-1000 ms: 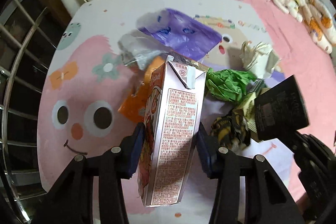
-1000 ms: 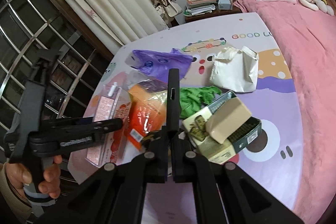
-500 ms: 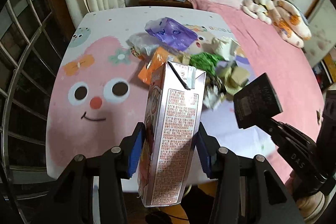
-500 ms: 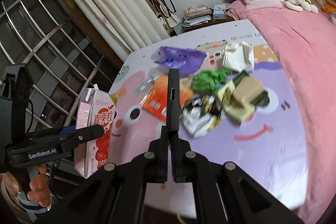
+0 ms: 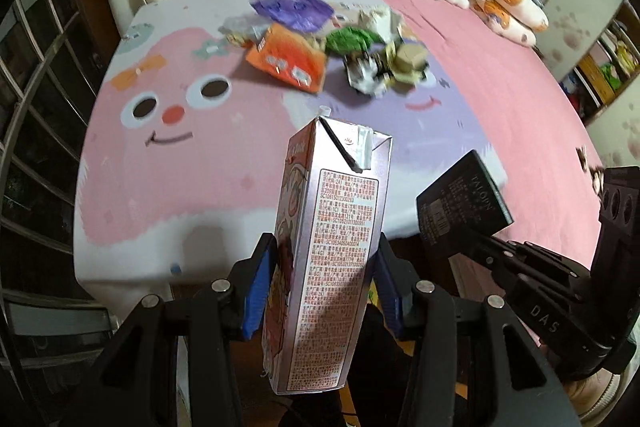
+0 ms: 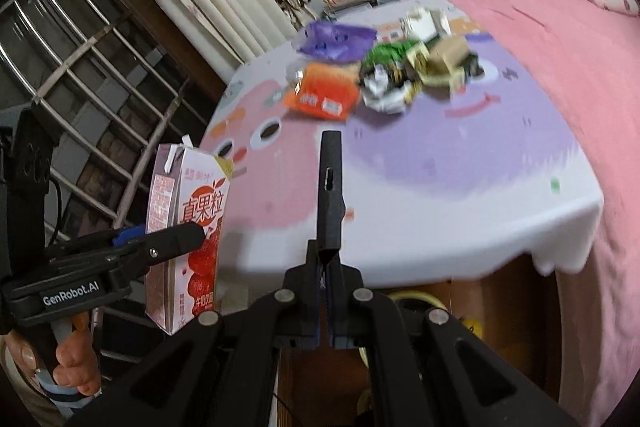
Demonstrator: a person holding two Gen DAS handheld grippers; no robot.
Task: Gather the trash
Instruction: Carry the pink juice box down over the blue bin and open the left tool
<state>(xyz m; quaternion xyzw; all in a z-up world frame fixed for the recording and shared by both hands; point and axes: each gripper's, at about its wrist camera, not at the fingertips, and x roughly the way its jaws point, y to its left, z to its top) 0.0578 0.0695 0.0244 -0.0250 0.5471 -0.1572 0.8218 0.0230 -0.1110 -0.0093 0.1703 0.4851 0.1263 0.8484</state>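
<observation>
The left hand-held gripper (image 5: 322, 291) clamps the tall pink fruit-milk carton (image 5: 332, 251) upright, off the table's (image 5: 224, 203) near edge; the right hand-held gripper (image 6: 329, 267) pinches a flat black box (image 5: 464, 203). Carry-off step; next, both probably need a bin, none clearly visible.

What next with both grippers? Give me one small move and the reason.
Probably keep both grippers shut and carry on downward toward wherever the bin is; no bin is clearly visible. The left gripper clamps the upright carton, and the right gripper pinches a flat black box. Both are already off the table, past its near edge, while the other trash remains there.
</observation>
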